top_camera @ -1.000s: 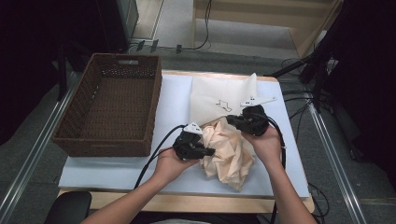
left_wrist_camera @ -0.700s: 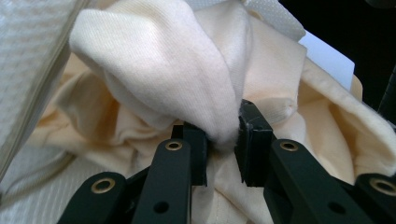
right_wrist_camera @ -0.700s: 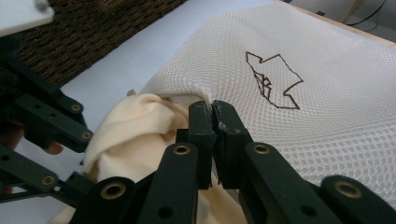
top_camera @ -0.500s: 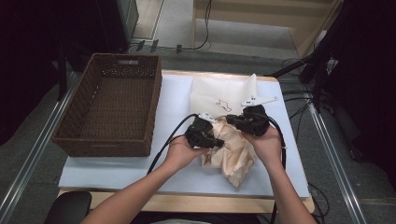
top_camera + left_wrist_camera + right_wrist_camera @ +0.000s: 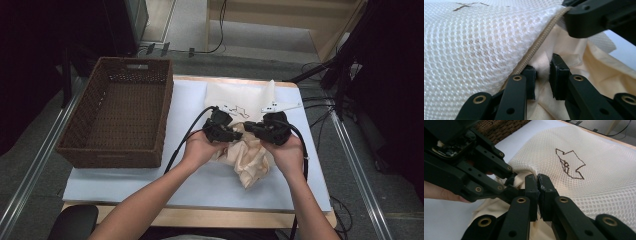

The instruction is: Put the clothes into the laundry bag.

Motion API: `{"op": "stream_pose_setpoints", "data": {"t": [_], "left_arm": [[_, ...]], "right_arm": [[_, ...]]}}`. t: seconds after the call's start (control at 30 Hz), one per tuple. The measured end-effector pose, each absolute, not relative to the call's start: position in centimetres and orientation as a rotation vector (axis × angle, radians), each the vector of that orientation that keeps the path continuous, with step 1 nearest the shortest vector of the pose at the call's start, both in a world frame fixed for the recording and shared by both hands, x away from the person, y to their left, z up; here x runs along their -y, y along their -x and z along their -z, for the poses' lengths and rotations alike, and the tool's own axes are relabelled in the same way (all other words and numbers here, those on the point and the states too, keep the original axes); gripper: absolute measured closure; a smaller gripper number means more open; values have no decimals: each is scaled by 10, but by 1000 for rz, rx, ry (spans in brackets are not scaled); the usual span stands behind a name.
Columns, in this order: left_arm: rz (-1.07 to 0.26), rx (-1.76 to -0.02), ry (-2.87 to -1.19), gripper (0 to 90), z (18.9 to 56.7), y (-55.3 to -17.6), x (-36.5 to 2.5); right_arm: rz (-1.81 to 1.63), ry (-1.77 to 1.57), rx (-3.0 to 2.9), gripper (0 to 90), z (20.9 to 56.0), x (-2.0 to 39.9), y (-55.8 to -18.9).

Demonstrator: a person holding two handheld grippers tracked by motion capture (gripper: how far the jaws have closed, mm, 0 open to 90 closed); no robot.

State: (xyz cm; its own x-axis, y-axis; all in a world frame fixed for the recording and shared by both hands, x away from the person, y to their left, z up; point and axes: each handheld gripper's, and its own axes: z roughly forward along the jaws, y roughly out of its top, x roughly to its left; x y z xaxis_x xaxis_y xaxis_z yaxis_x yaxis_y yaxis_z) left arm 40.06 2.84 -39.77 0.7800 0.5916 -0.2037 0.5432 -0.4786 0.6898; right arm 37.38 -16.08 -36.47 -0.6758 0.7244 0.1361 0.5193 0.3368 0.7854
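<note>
Cream cloth (image 5: pixel 541 70) sits pinched right in my left claw (image 5: pixel 543 75), just under the zipper edge of the mesh bag (image 5: pixel 474 45). My right claw (image 5: pixel 538 192) is pressed together on the bag's lip beside it, tips nearly meeting. Bag's mouth lies ahead of both, so cloth goes forward, inward. Farther left, the wicker basket (image 5: pixel 120 120) waits on the bench (image 5: pixel 150 180).
</note>
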Motion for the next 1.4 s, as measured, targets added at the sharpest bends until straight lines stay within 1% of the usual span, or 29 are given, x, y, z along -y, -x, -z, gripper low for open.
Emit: {"op": "stream_pose_setpoints", "data": {"t": [0.23, 0.33, 0.43, 0.53, 0.6, 0.67, 0.77, 0.8, 0.9, 1.03, 1.1, 1.13, 1.27, 1.4], "left_arm": [[-111, -859, -2199, 769, 411, -410, -23], [-108, -880, -2220, 760, 420, -415, -22], [-79, -890, -2201, 754, 421, -417, -23], [-58, -893, -2197, 711, 418, -416, -24], [-41, -887, -2195, 708, 415, -414, -25], [-35, -879, -2203, 670, 410, -411, -26], [-39, -862, -2194, 545, 403, -407, -29], [-30, -858, -2181, 545, 399, -405, -31], [-24, -840, -2180, 494, 393, -400, -33], [-53, -817, -2188, 435, 385, -392, -35], [-67, -805, -2189, 424, 381, -388, -36], [-66, -799, -2182, 401, 380, -386, -37], [-77, -775, -2191, 372, 375, -376, -43], [-50, -770, -2168, 358, 373, -369, -54]], "right_arm": [[-1248, -1137, -2371, 884, 369, 164, -377], [-1227, -1184, -2389, 885, 379, 167, -382], [-1230, -1186, -2388, 885, 380, 168, -383], [-1232, -1196, -2386, 886, 381, 169, -384], [-1232, -1195, -2386, 886, 381, 169, -384], [-1231, -1198, -2385, 886, 381, 170, -384], [-1228, -1196, -2385, 885, 382, 170, -385], [-1228, -1196, -2385, 885, 382, 170, -385], [-1229, -1196, -2384, 886, 381, 170, -384], [-1230, -1194, -2384, 886, 381, 171, -384], [-1230, -1193, -2383, 886, 380, 171, -384], [-1231, -1194, -2380, 886, 380, 171, -384], [-1233, -1194, -2378, 885, 380, 172, -384], [-1228, -1191, -2380, 885, 380, 172, -384]]}}
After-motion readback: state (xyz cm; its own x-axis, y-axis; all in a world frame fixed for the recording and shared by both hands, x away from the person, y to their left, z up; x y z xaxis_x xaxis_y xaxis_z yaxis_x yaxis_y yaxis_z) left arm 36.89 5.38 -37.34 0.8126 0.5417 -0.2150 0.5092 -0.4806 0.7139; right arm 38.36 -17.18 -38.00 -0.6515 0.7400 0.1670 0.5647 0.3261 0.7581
